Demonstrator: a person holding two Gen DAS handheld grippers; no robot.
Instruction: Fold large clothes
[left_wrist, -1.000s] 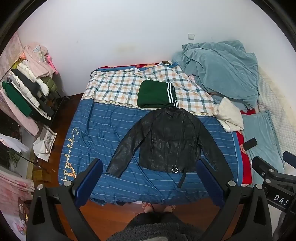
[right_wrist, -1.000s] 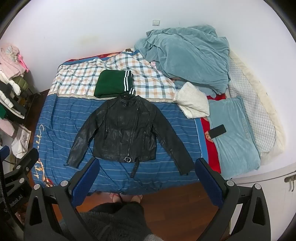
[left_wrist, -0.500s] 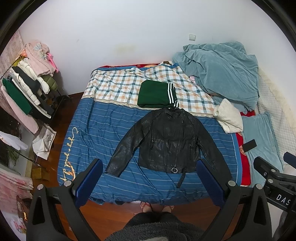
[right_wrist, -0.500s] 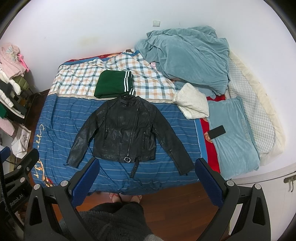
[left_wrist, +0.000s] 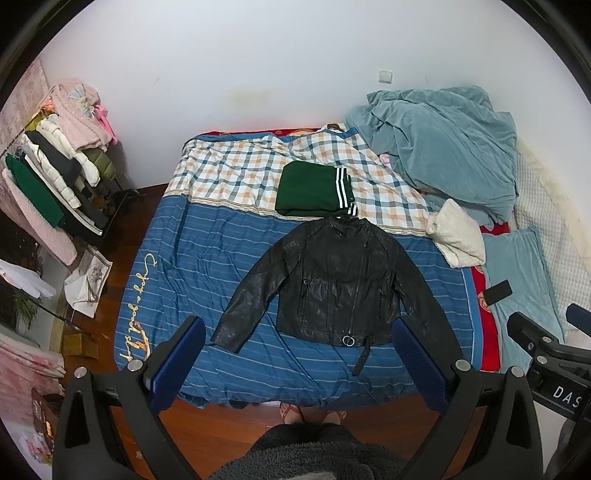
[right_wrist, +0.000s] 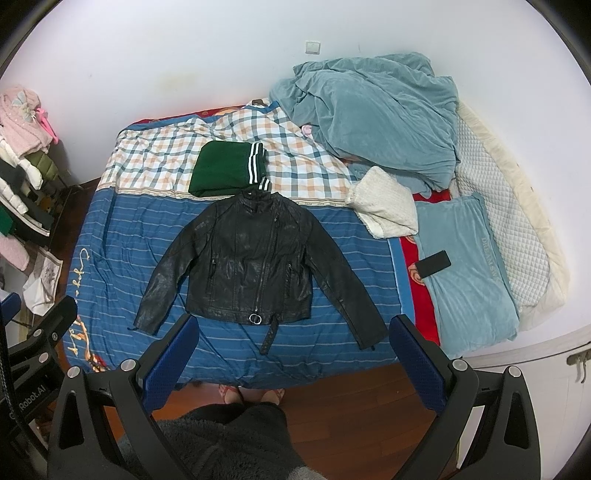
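A black leather jacket (left_wrist: 338, 280) (right_wrist: 255, 264) lies flat and face up on the blue striped bedspread (left_wrist: 207, 266) (right_wrist: 122, 236), sleeves spread out and down, belt buckle at its hem. A folded green garment with white stripes (left_wrist: 314, 188) (right_wrist: 227, 168) sits just behind its collar. My left gripper (left_wrist: 299, 360) is held high above the bed's near edge, open and empty. My right gripper (right_wrist: 295, 356) is also held high, open with nothing between its fingers. Each gripper's body shows at the edge of the other's view.
A heaped teal blanket (left_wrist: 439, 147) (right_wrist: 373, 110), a white fleece bundle (left_wrist: 458, 236), a teal pillow (right_wrist: 469, 266) and a black phone (right_wrist: 433, 263) fill the bed's right side. A loaded clothes rack (left_wrist: 51, 177) stands at left. The person's feet (left_wrist: 310, 413) stand on the wooden floor.
Both grippers have drifted slightly, so the bed sits a touch differently in each view. The jacket and the other clothes have not moved.
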